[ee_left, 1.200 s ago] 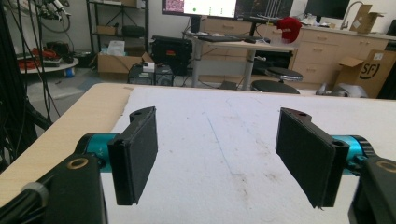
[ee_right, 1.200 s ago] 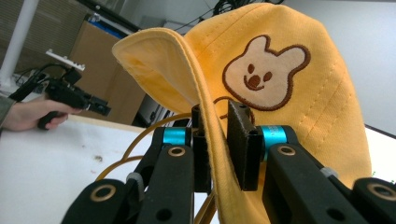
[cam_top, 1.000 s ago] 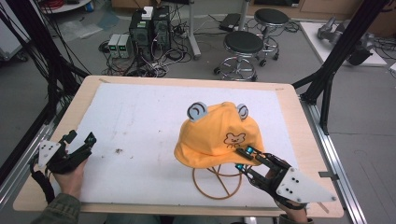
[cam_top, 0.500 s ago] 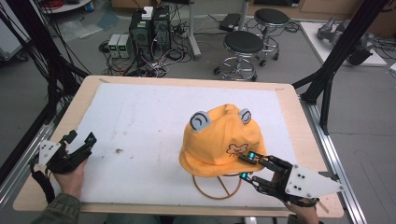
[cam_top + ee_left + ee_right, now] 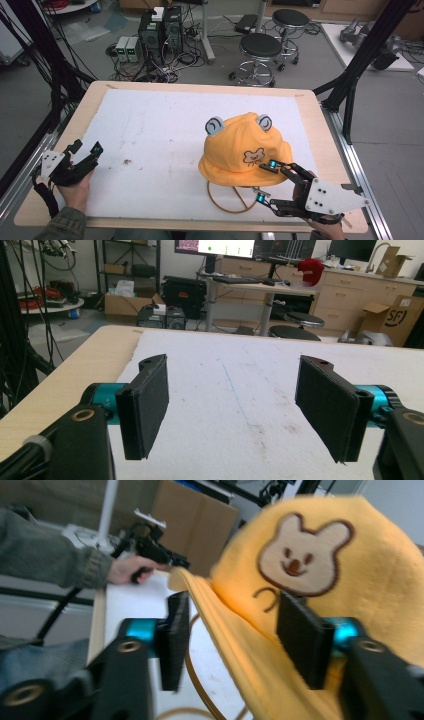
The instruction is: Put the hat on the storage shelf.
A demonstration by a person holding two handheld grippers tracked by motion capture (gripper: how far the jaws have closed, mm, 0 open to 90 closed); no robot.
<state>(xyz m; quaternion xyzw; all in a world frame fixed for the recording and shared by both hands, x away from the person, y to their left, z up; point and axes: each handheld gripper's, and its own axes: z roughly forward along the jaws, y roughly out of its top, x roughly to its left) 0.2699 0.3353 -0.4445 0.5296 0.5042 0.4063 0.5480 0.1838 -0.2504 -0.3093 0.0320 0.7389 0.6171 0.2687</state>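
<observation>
Yellow hat [image 5: 320, 610] brim sits between right gripper [image 5: 240, 635] fingers, seemingly unclamped.

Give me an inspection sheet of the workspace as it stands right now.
Surface: wooden table under a white mat with a few dark specks.
Job's things: yellow hat with bear patch, brim between the open right gripper jaws; orange strap looped in front.
Clutter: nothing seen.
Grippers: left gripper open, holding nothing, at the mat's left edge.
Cables: tangle by the computers on the floor.
Surroundings: two stools, desks, cardboard boxes.
</observation>
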